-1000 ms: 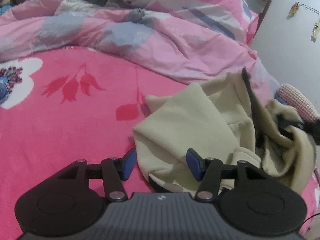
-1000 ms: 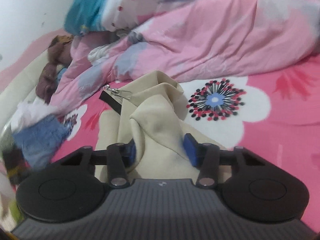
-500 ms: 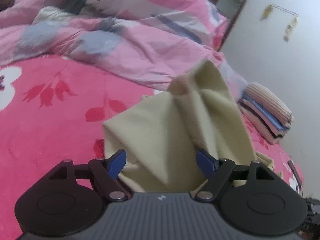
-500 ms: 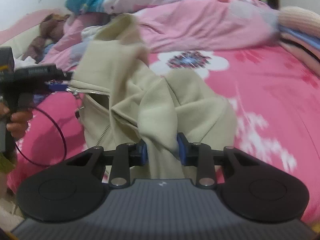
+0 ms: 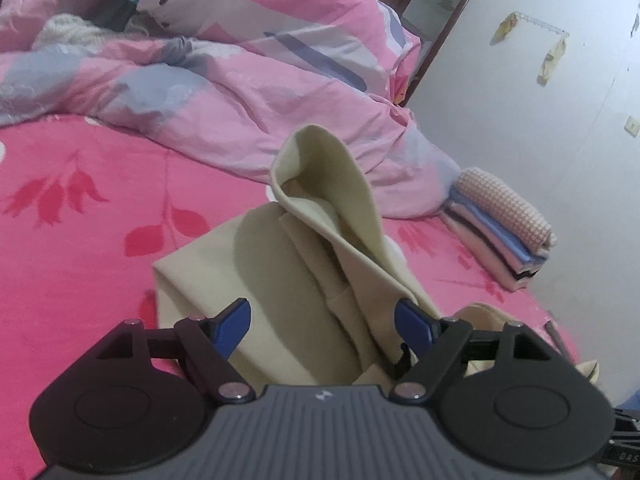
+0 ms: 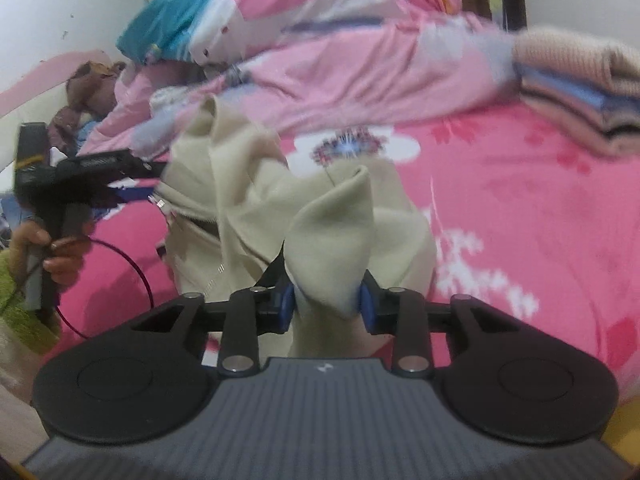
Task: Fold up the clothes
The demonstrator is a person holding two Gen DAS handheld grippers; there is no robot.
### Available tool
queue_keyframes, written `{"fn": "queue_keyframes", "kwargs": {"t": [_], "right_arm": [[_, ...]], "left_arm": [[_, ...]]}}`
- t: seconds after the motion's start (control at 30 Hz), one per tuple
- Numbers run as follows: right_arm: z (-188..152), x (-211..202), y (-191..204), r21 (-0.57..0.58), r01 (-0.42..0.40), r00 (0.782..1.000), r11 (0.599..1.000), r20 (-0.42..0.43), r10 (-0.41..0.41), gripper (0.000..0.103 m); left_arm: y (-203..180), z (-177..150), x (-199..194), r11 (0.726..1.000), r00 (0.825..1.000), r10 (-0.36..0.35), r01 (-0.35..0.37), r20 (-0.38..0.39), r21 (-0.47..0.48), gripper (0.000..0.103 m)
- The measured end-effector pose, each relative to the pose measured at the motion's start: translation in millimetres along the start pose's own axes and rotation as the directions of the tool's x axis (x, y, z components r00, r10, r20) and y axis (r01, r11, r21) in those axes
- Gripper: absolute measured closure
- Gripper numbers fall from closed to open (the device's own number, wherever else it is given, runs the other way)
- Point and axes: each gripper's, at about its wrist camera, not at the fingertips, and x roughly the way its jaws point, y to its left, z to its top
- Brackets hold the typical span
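Observation:
A cream zip-up garment (image 5: 280,280) lies crumpled on the pink floral bedsheet (image 5: 80,240), with one fold standing up in a peak. My left gripper (image 5: 322,320) hovers low over its near edge, jaws wide open, the cloth beneath them but not pinched. In the right wrist view the garment (image 6: 248,184) rises in front of me. My right gripper (image 6: 326,306) has a bunched fold between its blue pads, which still press on it as the jaws are opening. The left gripper (image 6: 154,168) shows at the left of that view, held by a hand (image 6: 44,248).
A rumpled pink quilt (image 5: 240,92) fills the back of the bed. A stack of folded clothes (image 5: 500,232) sits by the white wall (image 5: 560,128) on the right. A brown plush toy (image 6: 88,88) lies far left. A dark cable (image 6: 136,276) loops below the left gripper.
The right gripper has swung right across the bed, dragging the garment's fold with it. The left jaws have spread wider, and that view now faces the folded stack.

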Motion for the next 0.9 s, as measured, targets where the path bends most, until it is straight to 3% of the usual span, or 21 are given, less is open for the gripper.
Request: {"fn": "queue_keyframes", "kwargs": {"t": [0.13,0.23,0.33,0.47,0.6,0.7,0.8,0.9], "right_arm": [[12,3,7,-0.021,-0.002,0.999,1.000,0.035,0.003,0.050],[13,14,7,-0.002,-0.010,1.000,1.000,0.029,0.010,0.048],[7,26,4,0.030,-0.016,1.000,0.999,0.008,0.015,0.046],[3,29,-4,0.098,-0.037,0.999,0.995,0.016,0.035,0.036],[5,22,-24,0.196,-0.087,0.994,0.977,0.083,0.072,0.030],[10,20,-53,0.306,-0.147,0.983,0.941,0.150,0.104,0.023],[16,33,-82,0.399,-0.205,0.975,0.894,0.158,0.154,0.020],[22,62,-108,0.461,-0.235,0.972,0.856,0.111,0.207,0.019]], "left_arm": [[-3,9,9,0.995,0.996,-0.092,0.091,-0.018,-0.037,0.023],[-10,12,19,0.991,0.990,-0.134,0.133,-0.045,-0.026,0.017],[-22,12,34,0.992,0.988,-0.127,0.129,-0.089,0.015,0.016],[-40,13,52,0.990,0.986,-0.106,0.117,-0.129,0.077,0.016],[-54,16,63,0.988,0.985,-0.077,0.096,-0.152,0.123,0.016],[-55,18,55,0.991,0.991,-0.043,0.059,-0.124,0.124,0.016],[-51,19,30,0.995,0.998,-0.010,0.015,-0.058,0.099,0.016],[-43,18,3,0.996,0.999,0.043,-0.043,0.007,0.074,0.013]]}}
